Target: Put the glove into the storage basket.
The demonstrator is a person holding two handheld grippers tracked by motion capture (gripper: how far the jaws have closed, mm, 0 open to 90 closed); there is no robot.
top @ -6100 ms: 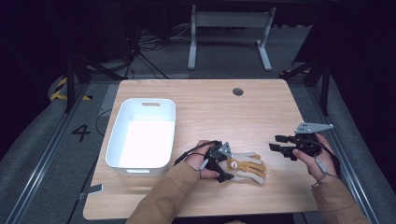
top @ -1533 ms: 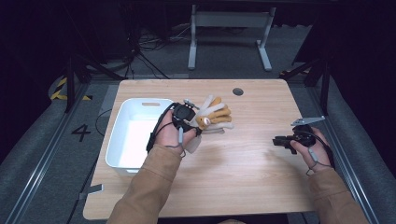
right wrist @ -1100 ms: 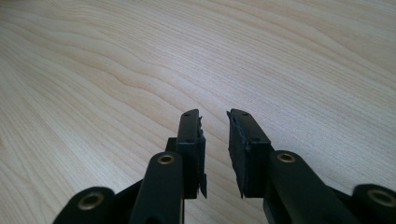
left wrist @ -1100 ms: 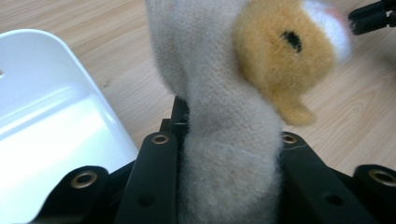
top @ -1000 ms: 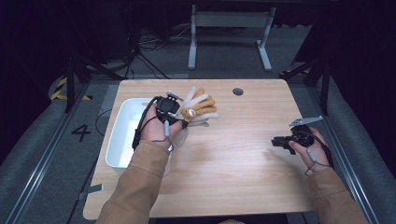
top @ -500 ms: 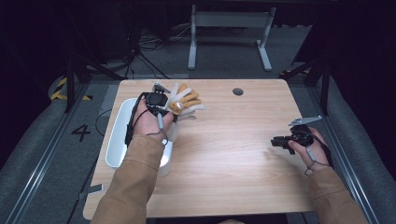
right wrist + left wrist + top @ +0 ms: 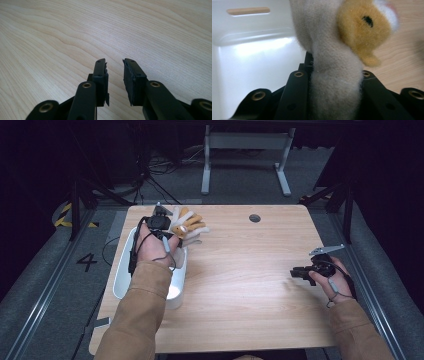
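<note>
Plush toy (image 7: 189, 226), cream and tan, hangs clamped in my left gripper (image 7: 161, 222), the jaws pressed tight into its soft grey-cream body; in the left gripper view the plush toy (image 7: 337, 75) bulges up between the two black jaws, with a tan patch bearing a dark spot at about one o'clock from the pinch. In the high view I see it held at the far edge of the white bin (image 7: 125, 280), around the bin's one o'clock corner, with the toy's limbs sticking out over the wooden table (image 7: 240, 295) toward three o'clock. The left gripper view shows the bin's bright white inside (image 7: 257, 62) at nine to ten o'clock of the toy, with a slot handle in its wall at eleven o'clock, and bare wood at three o'clock. My right gripper (image 7: 300, 271) sits well apart, at the table's three to four o'clock edge, pointing toward nine o'clock; its jaws stand a little apart with nothing between them, and in the right gripper view the right gripper (image 7: 115, 65) hovers low over plain wood grain. A tan sleeve (image 7: 145, 310) crosses the bin from six o'clock.
</note>
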